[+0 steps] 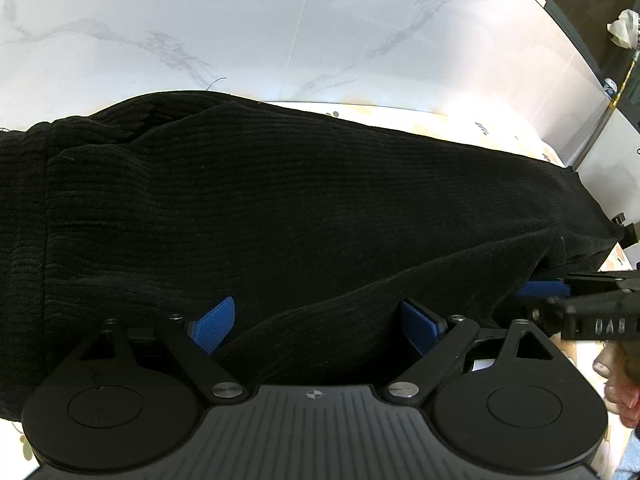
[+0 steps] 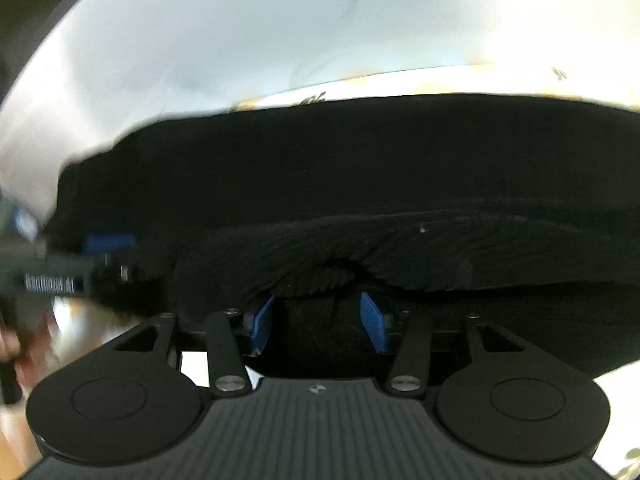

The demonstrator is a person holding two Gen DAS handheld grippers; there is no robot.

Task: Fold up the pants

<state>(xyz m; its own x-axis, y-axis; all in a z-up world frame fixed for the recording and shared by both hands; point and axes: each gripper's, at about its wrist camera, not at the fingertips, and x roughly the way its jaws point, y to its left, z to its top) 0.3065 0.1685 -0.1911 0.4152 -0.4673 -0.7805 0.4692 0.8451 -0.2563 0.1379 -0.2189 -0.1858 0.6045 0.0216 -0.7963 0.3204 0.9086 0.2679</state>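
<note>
Black ribbed pants (image 1: 280, 200) lie stretched across a light patterned table top (image 1: 420, 118). My left gripper (image 1: 316, 326) stands open at the near edge of the cloth, its blue pads wide apart with a fold lying loose between them. In the right wrist view the pants (image 2: 360, 160) fill the middle. My right gripper (image 2: 318, 322) has its jaws half closed around a thick bunch of the hem, which humps up over the pads. From the left wrist view the right gripper (image 1: 548, 292) sits under the raised right end of the pants. The left gripper (image 2: 108, 248) shows blurred at the left.
White marble floor (image 1: 240, 20) spreads beyond the table's far edge. A crumpled white cloth (image 1: 622, 26) and a dark cabinet are at the far right. A hand (image 1: 620, 380) holds the right gripper's handle.
</note>
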